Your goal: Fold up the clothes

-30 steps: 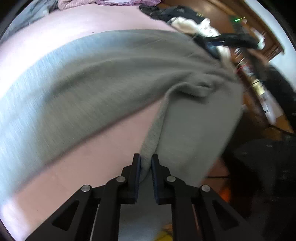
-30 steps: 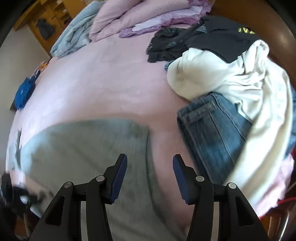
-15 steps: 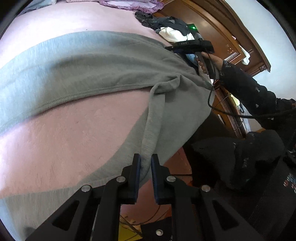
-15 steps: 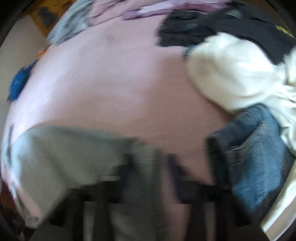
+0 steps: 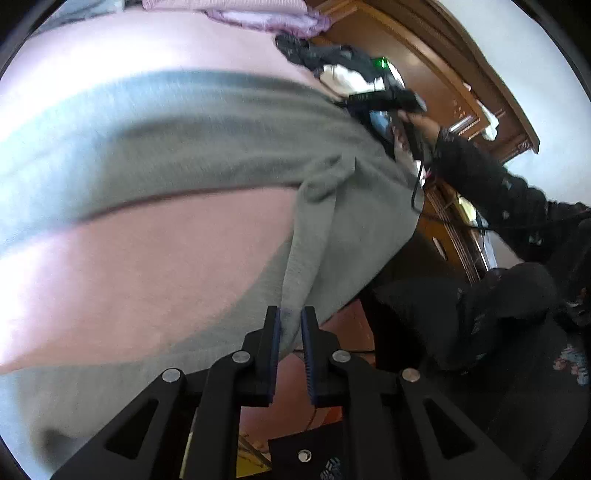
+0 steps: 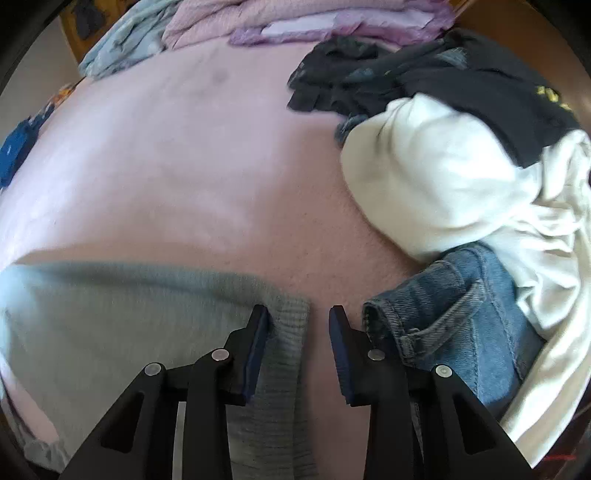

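A grey knit garment [image 5: 184,140] lies spread across the pink bed [image 5: 147,266]. My left gripper [image 5: 291,321] is shut on a fold of its edge, and the cloth rises taut from the bed into the pads near the bed's side. My right gripper [image 6: 298,314] points down at the garment's far corner. Its jaws are opening, and the ribbed hem [image 6: 291,332] lies between them against the left pad, clear of the right one. In the left wrist view a hand in a dark sleeve [image 5: 480,177] holds that right gripper at the garment's far end.
Just right of the right gripper is a heap of clothes: blue jeans [image 6: 461,314], a white garment [image 6: 443,184] and black garments [image 6: 461,85]. Purple bedding [image 6: 295,22] and a light blue cloth [image 6: 125,48] lie at the bed's head. Brown wooden furniture [image 5: 424,74] stands beyond the bed.
The right gripper came down from wide open above the grey corner, through a blurred frame, to narrower jaws around the ribbed hem. The left gripper kept its hold and drew its fold up and back.
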`<move>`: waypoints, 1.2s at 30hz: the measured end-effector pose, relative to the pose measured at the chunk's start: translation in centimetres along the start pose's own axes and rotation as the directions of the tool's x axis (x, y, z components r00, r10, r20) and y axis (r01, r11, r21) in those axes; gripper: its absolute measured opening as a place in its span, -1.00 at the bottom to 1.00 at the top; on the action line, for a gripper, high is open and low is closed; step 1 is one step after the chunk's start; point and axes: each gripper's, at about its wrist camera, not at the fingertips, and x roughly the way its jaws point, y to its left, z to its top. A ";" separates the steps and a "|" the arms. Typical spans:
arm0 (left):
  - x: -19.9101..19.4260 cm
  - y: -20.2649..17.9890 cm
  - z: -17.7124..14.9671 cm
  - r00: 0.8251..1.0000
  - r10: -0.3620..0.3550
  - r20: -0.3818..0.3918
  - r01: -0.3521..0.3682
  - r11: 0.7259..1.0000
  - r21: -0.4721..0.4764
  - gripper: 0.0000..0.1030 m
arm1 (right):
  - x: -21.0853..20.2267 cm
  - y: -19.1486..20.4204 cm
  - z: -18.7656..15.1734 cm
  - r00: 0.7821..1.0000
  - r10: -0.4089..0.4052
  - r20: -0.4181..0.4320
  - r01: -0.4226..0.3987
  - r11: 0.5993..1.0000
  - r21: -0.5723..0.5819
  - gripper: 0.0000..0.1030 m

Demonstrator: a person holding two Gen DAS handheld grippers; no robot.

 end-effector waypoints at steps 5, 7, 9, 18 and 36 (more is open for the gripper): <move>-3.1 0.6 -0.7 0.997 0.065 0.048 -0.066 0.998 0.000 -0.81 | -2.9 -0.1 -0.6 0.997 -0.054 0.054 0.052 0.998 0.037 -0.18; -4.0 1.6 -1.2 0.995 0.078 0.062 -0.076 0.996 -0.036 -0.82 | -3.3 -0.9 -0.6 0.998 0.045 0.033 -0.048 0.995 0.091 -0.11; -5.1 2.8 -1.7 0.991 0.099 0.086 -0.092 0.992 -0.081 -0.82 | -3.1 -2.7 -0.5 0.976 0.218 0.008 -0.215 0.953 0.213 -0.11; -9.1 8.0 -4.8 0.940 0.264 0.216 -0.185 0.927 -0.327 -0.82 | -9.2 6.9 -0.8 0.941 0.338 0.023 -0.337 0.941 -0.040 -0.13; -24.9 25.9 -13.7 0.660 0.665 0.350 -0.051 0.505 -0.862 -0.51 | -8.4 31.3 -9.0 0.815 0.495 -0.299 -0.579 0.693 -0.430 -0.11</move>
